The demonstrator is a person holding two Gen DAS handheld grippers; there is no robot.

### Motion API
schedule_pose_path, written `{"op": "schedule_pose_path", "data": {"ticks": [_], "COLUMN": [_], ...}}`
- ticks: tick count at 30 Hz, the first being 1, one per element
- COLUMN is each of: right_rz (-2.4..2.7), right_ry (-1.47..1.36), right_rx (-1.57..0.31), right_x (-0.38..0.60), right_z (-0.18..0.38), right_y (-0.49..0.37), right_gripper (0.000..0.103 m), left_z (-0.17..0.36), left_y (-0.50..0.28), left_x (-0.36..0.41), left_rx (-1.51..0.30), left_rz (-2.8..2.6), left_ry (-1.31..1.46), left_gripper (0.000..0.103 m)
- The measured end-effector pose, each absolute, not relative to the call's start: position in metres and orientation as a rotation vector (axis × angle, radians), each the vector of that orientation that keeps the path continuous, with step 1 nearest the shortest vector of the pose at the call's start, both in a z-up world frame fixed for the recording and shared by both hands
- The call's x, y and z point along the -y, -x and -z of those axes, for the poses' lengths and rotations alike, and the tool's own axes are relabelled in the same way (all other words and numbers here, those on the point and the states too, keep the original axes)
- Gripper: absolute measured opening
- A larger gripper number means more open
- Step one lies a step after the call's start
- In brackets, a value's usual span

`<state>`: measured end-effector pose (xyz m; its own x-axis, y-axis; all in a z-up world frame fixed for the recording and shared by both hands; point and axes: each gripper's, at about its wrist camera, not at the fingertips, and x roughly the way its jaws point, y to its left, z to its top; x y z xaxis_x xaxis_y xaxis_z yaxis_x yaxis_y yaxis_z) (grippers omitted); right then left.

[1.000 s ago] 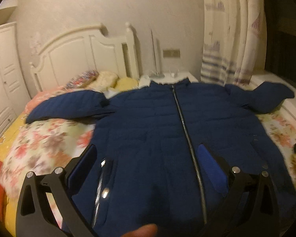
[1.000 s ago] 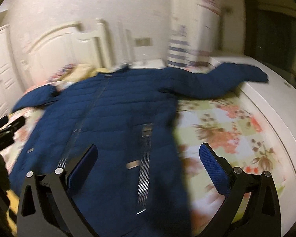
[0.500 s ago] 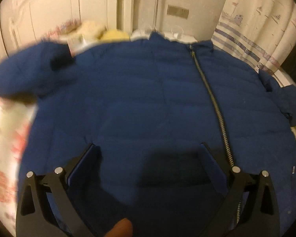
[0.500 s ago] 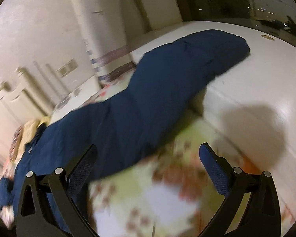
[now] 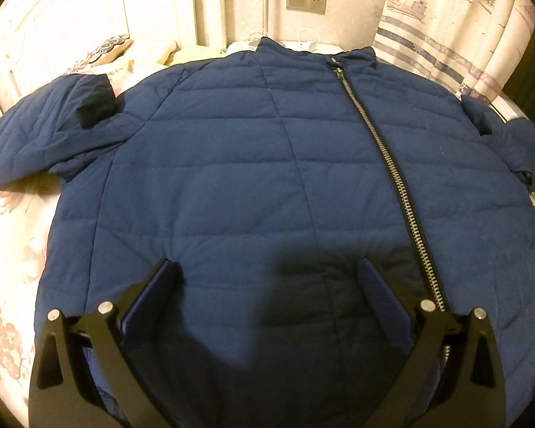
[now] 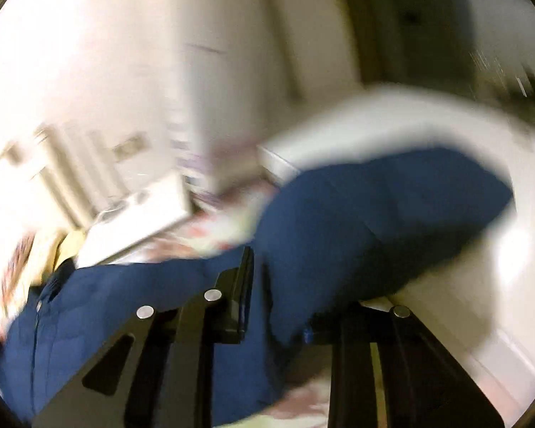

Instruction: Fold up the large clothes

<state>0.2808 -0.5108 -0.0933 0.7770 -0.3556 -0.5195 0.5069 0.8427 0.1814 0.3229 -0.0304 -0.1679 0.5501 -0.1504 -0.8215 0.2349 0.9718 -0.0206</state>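
In the left wrist view, the navy jacket (image 5: 267, 178) lies spread front-up on the floral bed (image 5: 14, 249), zipper (image 5: 385, 149) done up; the left gripper (image 5: 267, 278) hangs over its lower front, jaws released. In the blurred right wrist view, the right gripper (image 6: 264, 271) has just clenched its jaws on the jacket's sleeve (image 6: 374, 221).

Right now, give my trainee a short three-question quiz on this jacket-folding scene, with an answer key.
1. True or false: the left gripper is clamped on the blue jacket.
2. Which part of the jacket is the right gripper shut on: A collar, B sleeve, C hem?
3. Fill in: the jacket's zipper is ___ (open/closed).

Key: 1 false, its fingers stand wide apart above the jacket. 2 B. 3 closed.
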Motion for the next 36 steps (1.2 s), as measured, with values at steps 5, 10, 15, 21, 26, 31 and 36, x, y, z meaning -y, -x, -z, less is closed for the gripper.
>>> {"op": "schedule_pose_path", "data": {"ticks": [5, 10, 15, 21, 26, 31, 36], "right_rz": [0.206, -0.077, -0.148, -0.195, -0.168, -0.153, -0.139], "right_ry": [0.045, 0.406, 0.440, -0.071, -0.548, -0.624, -0.411], "right_rx": [-0.437, -0.636, -0.833, -0.920, -0.790, -0.775, -0.755], "right_x": [0.363, 0.216, 0.195, 0.272, 0.347, 0.339, 0.302], "right_z": [0.054, 0.104, 0.156, 0.110, 0.111, 0.141, 0.137], "right_y": [-0.310, -0.338, -0.355, -0.313, -0.224, -0.168, -0.170], "right_gripper": [0.026, 0.045, 0.081, 0.087, 0.088, 0.089, 0.089], "left_z": [0.167, 0.166, 0.164, 0.160, 0.126, 0.074, 0.048], "left_y": [-0.321, -0.321, -0.322, -0.320, -0.313, -0.319, -0.334], "left_x": [0.029, 0.022, 0.019, 0.009, 0.050, 0.167, 0.306], "left_rx": [-0.957, -0.951, -0.944, -0.928, -0.864, -0.705, -0.652], "left_rz": [0.235, 0.254, 0.268, 0.267, 0.314, 0.469, 0.702], "left_ry": [-0.079, -0.031, -0.001, 0.050, -0.099, -0.348, -0.547], "left_gripper": [0.101, 0.101, 0.101, 0.101, 0.100, 0.101, 0.101]}}
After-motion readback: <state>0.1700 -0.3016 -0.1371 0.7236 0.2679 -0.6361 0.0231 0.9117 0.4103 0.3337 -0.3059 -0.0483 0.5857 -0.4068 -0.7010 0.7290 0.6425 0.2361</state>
